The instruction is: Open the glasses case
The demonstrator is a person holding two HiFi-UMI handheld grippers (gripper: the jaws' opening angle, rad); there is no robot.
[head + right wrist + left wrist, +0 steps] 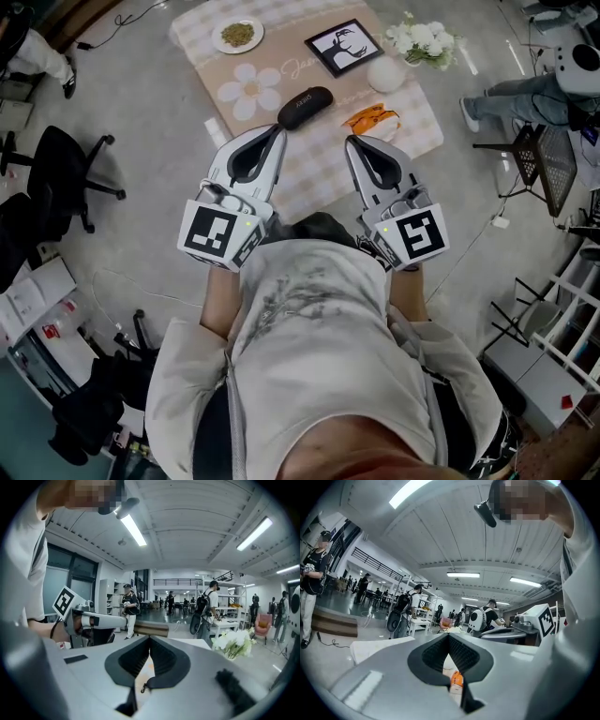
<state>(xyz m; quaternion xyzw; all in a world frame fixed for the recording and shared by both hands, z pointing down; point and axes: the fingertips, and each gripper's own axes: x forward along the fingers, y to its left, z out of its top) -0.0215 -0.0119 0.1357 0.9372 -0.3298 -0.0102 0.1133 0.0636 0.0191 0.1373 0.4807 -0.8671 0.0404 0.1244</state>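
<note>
Head view shows the person holding both grippers out over a desk [412, 141] covered with a checked cloth [309, 178]. The black case [305, 107] lies shut on the cloth in the upper middle of the frame, slanted, just past the tip of the left gripper [277, 132] and not touching it. The right gripper [352, 142] sits right of centre, its tip near an orange thing [372, 120] to the right of the case.

Further up the frame a plate [238, 35] sits at the upper left of the cloth. A framed picture [343, 46], a white round thing [385, 75] and white flowers [422, 39] are toward the upper right.

In the left gripper view the fingers [436, 653] meet at their tips with nothing between them. The orange thing [457, 679] shows through the hollow below them.

In the right gripper view the fingers [164, 656] are likewise closed tip to tip and empty. The left gripper [75, 616] is at the left of the frame and the flowers [232, 644] at the right.
</note>
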